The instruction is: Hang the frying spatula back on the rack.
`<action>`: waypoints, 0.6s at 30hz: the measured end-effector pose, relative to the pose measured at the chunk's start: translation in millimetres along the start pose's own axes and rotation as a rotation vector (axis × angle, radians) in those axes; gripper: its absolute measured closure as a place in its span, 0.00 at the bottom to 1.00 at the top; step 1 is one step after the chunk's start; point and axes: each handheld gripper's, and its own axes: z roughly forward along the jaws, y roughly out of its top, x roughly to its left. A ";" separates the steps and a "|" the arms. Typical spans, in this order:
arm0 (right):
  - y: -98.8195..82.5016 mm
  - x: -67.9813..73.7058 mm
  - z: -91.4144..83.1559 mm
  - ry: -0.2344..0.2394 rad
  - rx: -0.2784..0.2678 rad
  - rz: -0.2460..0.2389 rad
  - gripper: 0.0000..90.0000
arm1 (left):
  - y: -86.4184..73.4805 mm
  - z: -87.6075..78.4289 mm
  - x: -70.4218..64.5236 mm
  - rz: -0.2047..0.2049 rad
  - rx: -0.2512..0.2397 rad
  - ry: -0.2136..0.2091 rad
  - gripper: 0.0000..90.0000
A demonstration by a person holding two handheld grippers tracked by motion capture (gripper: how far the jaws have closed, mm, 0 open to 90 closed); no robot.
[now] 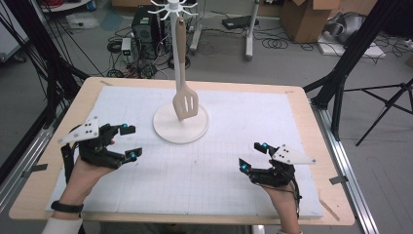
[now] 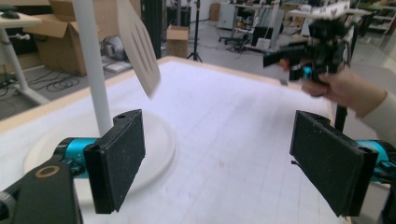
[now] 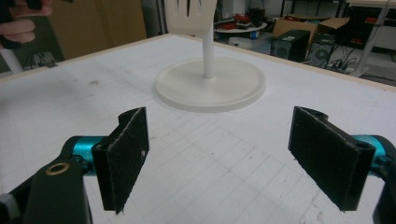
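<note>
A pale slotted spatula hangs by its handle from a white hook stand, its head just above the stand's round base. To the left of the base my left gripper is held open with nothing between its pads. Along its jaws I see the stand's pole, the spatula's head and, farther off, the right gripper in a hand. At the front right my right gripper is open and empty. Between its jaws lie bare mat and, beyond, the base.
A white gridded mat covers the wooden table. Behind the table are cables, a computer tower, cardboard boxes and black tripod legs on the floor.
</note>
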 end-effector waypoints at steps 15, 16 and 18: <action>-9.2 0.7 6.2 -0.025 0.054 -0.021 0.21 | -65.8 -34.5 -0.5 -0.030 0.018 0.029 0.23; -9.7 0.2 6.5 -0.025 0.053 -0.024 0.21 | -65.7 -35.9 -0.4 -0.024 0.008 0.022 0.23; -11.2 0.4 7.2 -0.024 0.060 -0.021 0.21 | -64.9 -37.3 0.2 -0.023 0.002 0.012 0.23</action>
